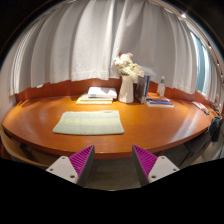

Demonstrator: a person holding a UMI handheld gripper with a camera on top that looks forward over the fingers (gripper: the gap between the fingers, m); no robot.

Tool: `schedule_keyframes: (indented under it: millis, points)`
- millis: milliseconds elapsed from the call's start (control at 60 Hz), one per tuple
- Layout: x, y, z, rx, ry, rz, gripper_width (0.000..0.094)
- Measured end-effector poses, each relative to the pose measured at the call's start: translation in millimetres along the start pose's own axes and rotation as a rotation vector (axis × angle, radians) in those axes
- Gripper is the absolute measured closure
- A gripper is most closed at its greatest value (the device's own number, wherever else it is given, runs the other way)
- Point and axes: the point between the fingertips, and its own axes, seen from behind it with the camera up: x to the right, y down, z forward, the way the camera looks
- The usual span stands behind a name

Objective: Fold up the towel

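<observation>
- Pale green towel (88, 122) lies flat on the wooden tabletop (150, 125), well beyond the fingers.
- Soft and light, it should drape limply; a near corner looks the best hold.
- Hand-held gripper (112, 160) hovers short of it, fingers apart, holding nothing.
- White flowers (127, 66) stand behind.

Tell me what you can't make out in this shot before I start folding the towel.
- Gripper view: the towel lies flat far beyond the open gripper; its weave and any fold lines are too small to tell.
- The items beside the flowers are too small to identify.
- The wooden table hides whatever is beneath it.
</observation>
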Motion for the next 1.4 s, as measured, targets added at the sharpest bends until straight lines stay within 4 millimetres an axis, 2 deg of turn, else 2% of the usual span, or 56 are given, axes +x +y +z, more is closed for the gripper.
schedule_keyframes:
  millis: [150, 283, 350, 433, 567, 650, 667, 783, 817, 833, 850, 917, 1017, 1083, 1183, 1267, 1350, 1400]
  points:
    - [-123.3, -3.0, 62.5, -0.04, -0.145, -0.039, 0.019]
    - [-212.2, -18.1, 116.8, -0.072, -0.226, -0.078, 0.0187]
    - [-244.4, -28.8, 146.8, -0.082, -0.237, -0.088, 0.0186]
    - [-275.5, -41.9, 183.7, -0.088, -0.244, -0.099, 0.0187]
    - [-300.3, -44.4, 233.1, -0.134, -0.232, -0.126, 0.0221]
    - [-299.0, -30.1, 254.0, -0.189, -0.197, -0.166, 0.0298]
    - [-301.9, -34.6, 254.7, -0.178, -0.203, -0.158, 0.0318]
    - [-285.9, -36.0, 259.5, -0.168, -0.139, -0.114, 0.0637]
    - [-279.5, -36.0, 259.5, -0.167, -0.116, -0.131, 0.0773]
    - [-273.4, -37.6, 266.0, -0.164, -0.095, -0.146, 0.0853]
    - [-272.1, -35.9, 262.7, -0.165, -0.084, -0.171, 0.0876]
    - [-274.5, -33.2, 260.6, -0.177, -0.091, -0.248, 0.09]
    - [-272.1, -34.5, 262.4, -0.227, -0.106, -0.276, 0.0913]
    - [-266.5, -48.3, 256.0, -0.224, -0.114, -0.266, 0.0916]
    - [-230.0, -96.4, 242.4, -0.157, -0.076, -0.272, 0.0914]
    - [-177.8, -134.4, 227.8, -0.115, -0.025, -0.275, 0.0912]
    - [-123.9, -154.6, 222.8, -0.088, 0.005, -0.263, 0.0907]
    - [-91.0, -157.4, 223.1, -0.079, 0.018, -0.259, 0.0906]
